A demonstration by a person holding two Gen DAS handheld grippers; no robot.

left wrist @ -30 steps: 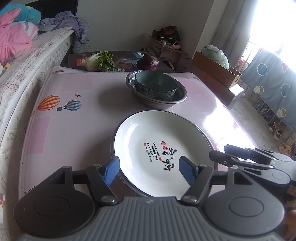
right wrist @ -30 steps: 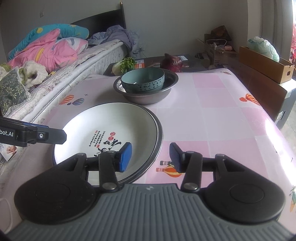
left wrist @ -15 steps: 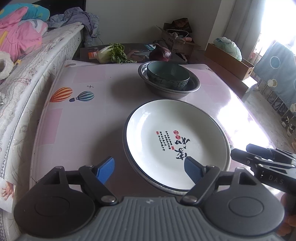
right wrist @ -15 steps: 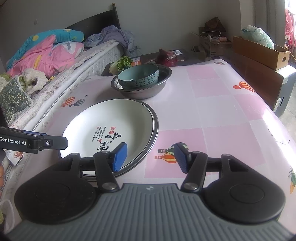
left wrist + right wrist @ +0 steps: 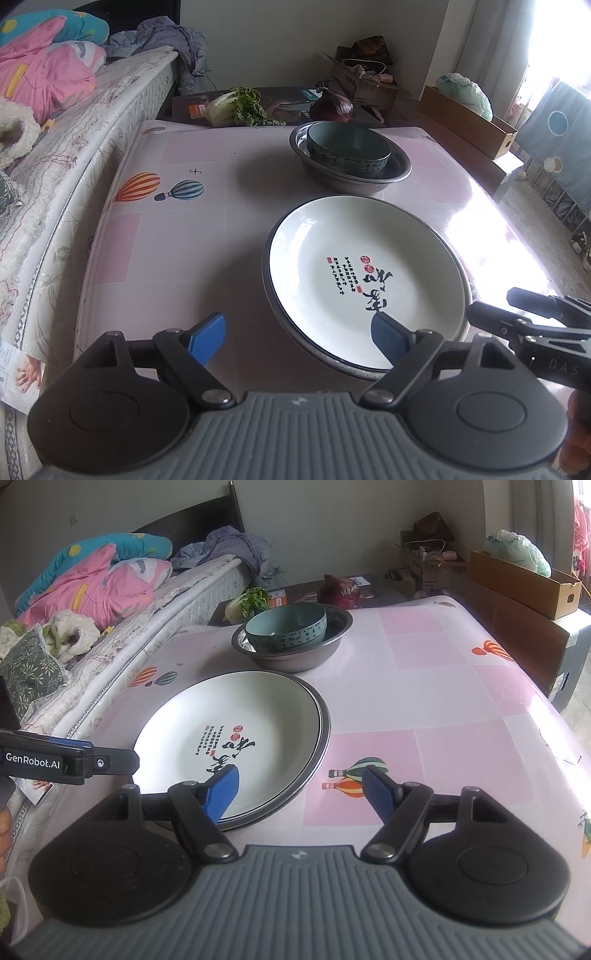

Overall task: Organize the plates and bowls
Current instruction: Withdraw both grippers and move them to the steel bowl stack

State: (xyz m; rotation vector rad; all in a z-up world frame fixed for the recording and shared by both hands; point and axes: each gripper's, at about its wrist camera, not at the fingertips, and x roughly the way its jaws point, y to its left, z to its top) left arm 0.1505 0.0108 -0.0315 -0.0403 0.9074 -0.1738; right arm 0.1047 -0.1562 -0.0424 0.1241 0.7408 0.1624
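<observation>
Two stacks sit on the pink surface (image 5: 436,686): a white plate (image 5: 365,280) nested on a metal plate at frame centre, and, above it, a teal bowl (image 5: 286,627) inside a steel basin (image 5: 295,653). Our left gripper (image 5: 297,338) and right gripper (image 5: 301,792) hover at the plate's near rim, jaws spread, empty. We judge the glazed plate stiff, slick and breakable; its raised rim is the place to pinch.
</observation>
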